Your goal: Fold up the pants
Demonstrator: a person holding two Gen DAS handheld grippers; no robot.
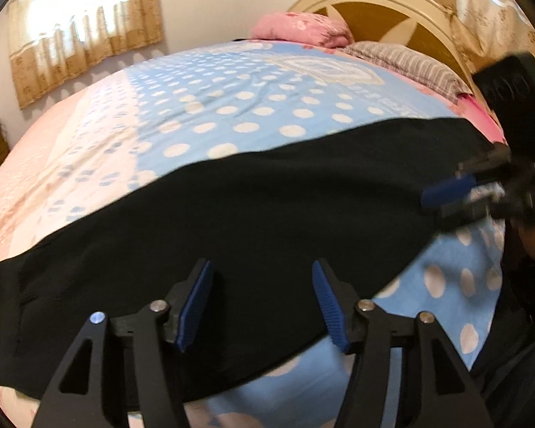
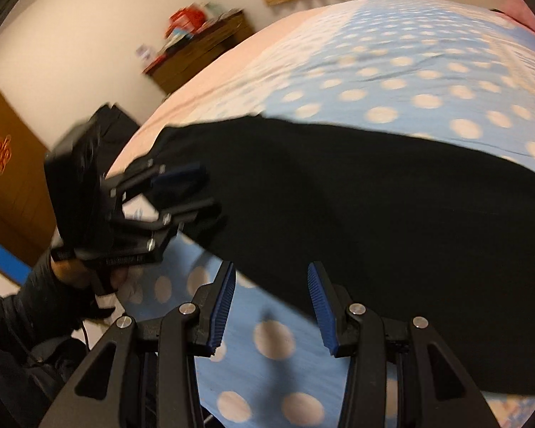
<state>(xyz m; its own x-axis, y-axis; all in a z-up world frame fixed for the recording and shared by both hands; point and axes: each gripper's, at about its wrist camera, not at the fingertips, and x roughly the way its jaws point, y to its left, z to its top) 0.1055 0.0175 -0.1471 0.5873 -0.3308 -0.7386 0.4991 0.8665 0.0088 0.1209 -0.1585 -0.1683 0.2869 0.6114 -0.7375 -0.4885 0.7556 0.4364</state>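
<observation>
Pants [image 1: 253, 214], black and laid out long across the bed, lie directly under and ahead of both tongs. In the left wrist view the left gripper [image 1: 262, 306] has its 2 blue-padded fingers [image 1: 196, 306] spread apart over the near edge of the dark cloth; nothing is pinched between them, and whether the tips touch the fabric cannot be told. In the right wrist view the right gripper [image 2: 271, 310] also stands spread, its blue pads [image 2: 321, 306] framing the lower hem of the pants and a strip of spotted cover, with nothing clamped between them.

Seen from the other side, the left gripper [image 2: 192, 192] sits at the left end of the garment, held by a hand [image 2: 75, 271] in a dark sleeve; the picture is blurred there and its tips blend into the black cloth. The right gripper [image 1: 453, 189] shows at the right end of the pants, also smeared by blur.

Pants rest on a bedspread [image 1: 260, 107] of light blue with white dots, bordered by pale pink. Beyond lie a pink pillow [image 1: 303, 28] and a grey striped pillow [image 1: 406, 60] against a cream headboard [image 1: 381, 3]. Beige curtains [image 1: 85, 25] hang on the wall. A brown dresser [image 2: 203, 53] carries blurred red items; a brown door [image 2: 7, 164] bears an orange ornament. No writing can be read.
</observation>
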